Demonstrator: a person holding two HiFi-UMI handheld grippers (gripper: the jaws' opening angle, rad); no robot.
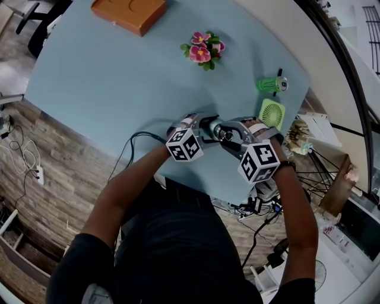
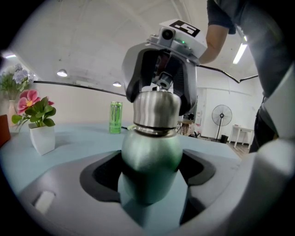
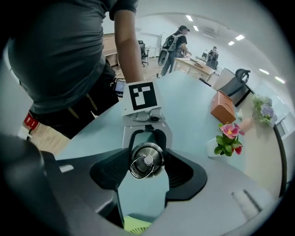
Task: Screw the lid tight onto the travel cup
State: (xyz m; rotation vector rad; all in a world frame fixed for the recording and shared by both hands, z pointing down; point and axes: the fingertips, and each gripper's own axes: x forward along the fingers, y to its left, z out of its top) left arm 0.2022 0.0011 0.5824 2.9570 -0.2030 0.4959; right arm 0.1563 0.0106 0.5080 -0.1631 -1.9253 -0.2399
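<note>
Left claw (image 2: 152,174) is clenched on the green body of the travel cup (image 2: 152,154), its two jaws pressed against the sides just under the rounded shoulder. The cup stands upright at the near edge of the tabletop (image 1: 119,71), right in front of the person. From where I stand I cannot tell whether its base rests on the surface or hangs just above it.

Right claw (image 3: 147,173) comes down from above and grips the steel lid (image 3: 146,160) by its side wall, one pad on each side. A loose ring (image 3: 138,167) lies flat on the lid's top, between the jaws.

By the look of it, the cup is stiff metal that no squeeze will dent. Both the painted body and the brushed lid look smooth, though, so a twist could slip. I would hold the body low and wide, as now, and take the lid round its wall, never by the ring, which would only flop. The cup is probably light if empty; I cannot see inside.

Further out on the tabletop are a small fan (image 1: 272,113), a green can (image 1: 272,84), potted flowers (image 1: 203,49) and, at the far edge, an orange box (image 1: 127,12).
</note>
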